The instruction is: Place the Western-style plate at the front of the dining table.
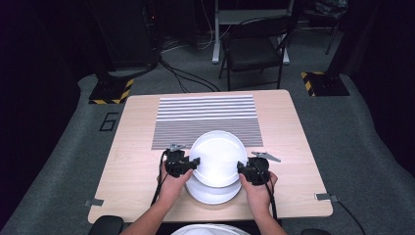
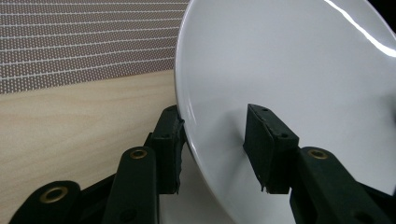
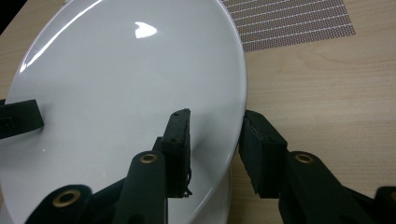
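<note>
We've got a white plate (image 1: 218, 157) held up between both tools, over the near-middle of the wood table (image 1: 132, 142), w/ its far edge overlapping the striped mat (image 1: 205, 117). Left gripper (image 1: 193, 163) has the plate's left rim, right gripper (image 1: 241, 169) has the right rim. In the left gripper view (image 2: 214, 149) one jaw sits under the rim and the other lies on the plate's (image 2: 289, 70) upper face, so the jaws straddle the edge; whether they're pressed tight we can't tell for sure, but the rim runs right between them and touches the outer one. Same story in the right gripper view (image 3: 215, 149): one jaw on the plate's (image 3: 126, 93) face, the other just outside the rim; the dark tip of the other tool's jaw lies on the far side of the plate. Below the lifted plate a second white plate (image 1: 213, 194) lies flat on the table near the front edge, approx. between the person's two hands. Both hands wrap the tool bodies, forearms coming in from the bottom. Beyond the table: a black folding chair (image 1: 254, 46) on grey carpet.
</note>
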`<move>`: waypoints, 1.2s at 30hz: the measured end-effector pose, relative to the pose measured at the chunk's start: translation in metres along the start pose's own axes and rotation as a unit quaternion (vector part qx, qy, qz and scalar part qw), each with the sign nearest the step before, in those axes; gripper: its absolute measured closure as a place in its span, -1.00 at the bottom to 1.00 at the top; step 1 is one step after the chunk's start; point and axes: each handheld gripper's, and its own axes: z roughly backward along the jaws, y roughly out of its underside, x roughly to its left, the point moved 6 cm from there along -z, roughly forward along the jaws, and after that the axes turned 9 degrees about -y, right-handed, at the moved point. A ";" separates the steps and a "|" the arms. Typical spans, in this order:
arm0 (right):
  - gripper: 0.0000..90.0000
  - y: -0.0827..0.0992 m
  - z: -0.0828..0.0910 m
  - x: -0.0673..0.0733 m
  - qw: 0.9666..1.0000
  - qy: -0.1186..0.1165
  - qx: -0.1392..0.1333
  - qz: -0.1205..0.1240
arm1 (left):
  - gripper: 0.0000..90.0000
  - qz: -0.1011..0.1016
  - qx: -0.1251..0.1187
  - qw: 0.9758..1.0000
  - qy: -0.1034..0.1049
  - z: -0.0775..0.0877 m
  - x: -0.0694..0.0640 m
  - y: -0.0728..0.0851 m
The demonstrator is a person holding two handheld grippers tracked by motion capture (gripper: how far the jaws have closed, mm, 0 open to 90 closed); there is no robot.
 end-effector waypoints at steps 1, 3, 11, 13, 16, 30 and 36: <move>0.42 0.000 -0.001 0.001 1.000 -0.001 0.000 0.000 | 0.27 0.001 -0.002 1.000 -0.001 0.000 0.001 -0.001; 0.42 -0.001 -0.002 0.002 1.000 -0.004 0.001 0.001 | 0.27 0.002 -0.006 1.000 -0.001 0.000 0.002 -0.003; 0.42 -0.007 -0.005 0.006 1.000 -0.006 -0.001 0.006 | 0.27 0.005 -0.010 1.000 -0.002 0.001 0.006 -0.010; 0.42 -0.009 -0.005 0.006 1.000 -0.007 -0.002 0.006 | 0.27 0.004 -0.014 1.000 -0.004 0.001 0.007 -0.012; 0.42 -0.011 -0.006 0.007 1.000 -0.005 -0.002 0.006 | 0.27 0.004 -0.017 1.000 -0.006 0.002 0.007 -0.014; 0.41 -0.026 -0.007 0.013 1.000 -0.008 -0.008 0.022 | 0.27 0.016 -0.025 1.000 -0.002 0.004 0.012 -0.023; 0.41 -0.034 -0.006 0.016 0.999 -0.011 -0.014 0.028 | 0.27 0.015 -0.027 1.000 -0.001 0.004 0.013 -0.029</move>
